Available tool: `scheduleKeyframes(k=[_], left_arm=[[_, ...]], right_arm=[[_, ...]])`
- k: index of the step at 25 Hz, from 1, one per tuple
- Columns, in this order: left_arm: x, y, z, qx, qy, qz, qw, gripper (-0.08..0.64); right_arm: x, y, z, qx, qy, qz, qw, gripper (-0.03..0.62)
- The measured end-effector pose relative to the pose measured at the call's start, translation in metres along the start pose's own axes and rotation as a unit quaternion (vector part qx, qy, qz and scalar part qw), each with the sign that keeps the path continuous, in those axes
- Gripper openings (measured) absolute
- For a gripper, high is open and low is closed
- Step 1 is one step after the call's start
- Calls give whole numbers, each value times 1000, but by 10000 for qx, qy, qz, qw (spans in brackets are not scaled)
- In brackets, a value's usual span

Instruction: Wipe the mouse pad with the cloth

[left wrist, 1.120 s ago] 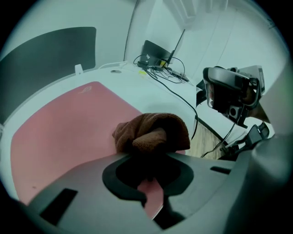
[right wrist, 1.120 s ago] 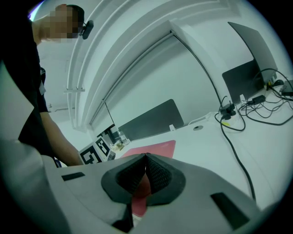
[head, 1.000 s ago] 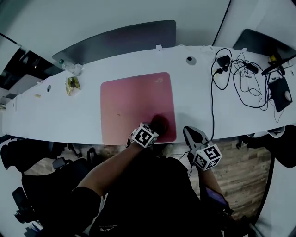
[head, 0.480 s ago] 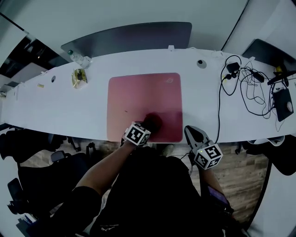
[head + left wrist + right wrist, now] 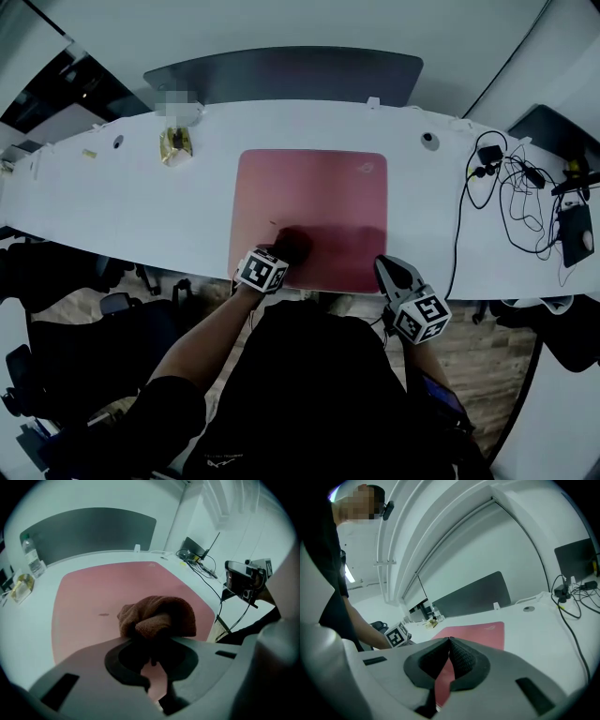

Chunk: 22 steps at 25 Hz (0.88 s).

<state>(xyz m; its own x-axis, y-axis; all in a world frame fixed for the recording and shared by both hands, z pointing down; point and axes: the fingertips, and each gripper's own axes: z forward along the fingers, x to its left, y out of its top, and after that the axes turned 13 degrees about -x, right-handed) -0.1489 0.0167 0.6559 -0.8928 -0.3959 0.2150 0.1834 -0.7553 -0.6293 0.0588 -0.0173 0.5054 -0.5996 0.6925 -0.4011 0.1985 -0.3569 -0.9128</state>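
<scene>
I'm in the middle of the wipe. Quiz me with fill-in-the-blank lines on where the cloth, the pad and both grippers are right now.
The left gripper is ____ on the crumpled brown cloth.
The cloth lies on the pink rectangular mouse pad, toward the edge ____ the person.
The right gripper holds ____ between its closed jaws.
The tangled black cables lie on the white table to the person's ____.
Missing words: shut; nearest; nothing; right.

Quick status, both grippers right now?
Left gripper: closed on the cloth, on the mouse pad.
Right gripper: closed, empty.
</scene>
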Motion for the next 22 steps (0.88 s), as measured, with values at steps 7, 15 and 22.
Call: scheduleKeyframes(k=[7, 15, 22], left_arm=[[49, -15, -29, -148, 409, -458, 9980, 58], [97, -28, -63, -373, 987, -976, 9896, 58], [125, -37, -78, -595, 1273, -1250, 9821, 58]], right_arm=[[14, -1, 23, 99, 152, -39, 9998, 26], [25, 0, 45, 214, 312, -105, 9992, 26], [30, 2, 58, 245, 348, -209, 9989, 26]])
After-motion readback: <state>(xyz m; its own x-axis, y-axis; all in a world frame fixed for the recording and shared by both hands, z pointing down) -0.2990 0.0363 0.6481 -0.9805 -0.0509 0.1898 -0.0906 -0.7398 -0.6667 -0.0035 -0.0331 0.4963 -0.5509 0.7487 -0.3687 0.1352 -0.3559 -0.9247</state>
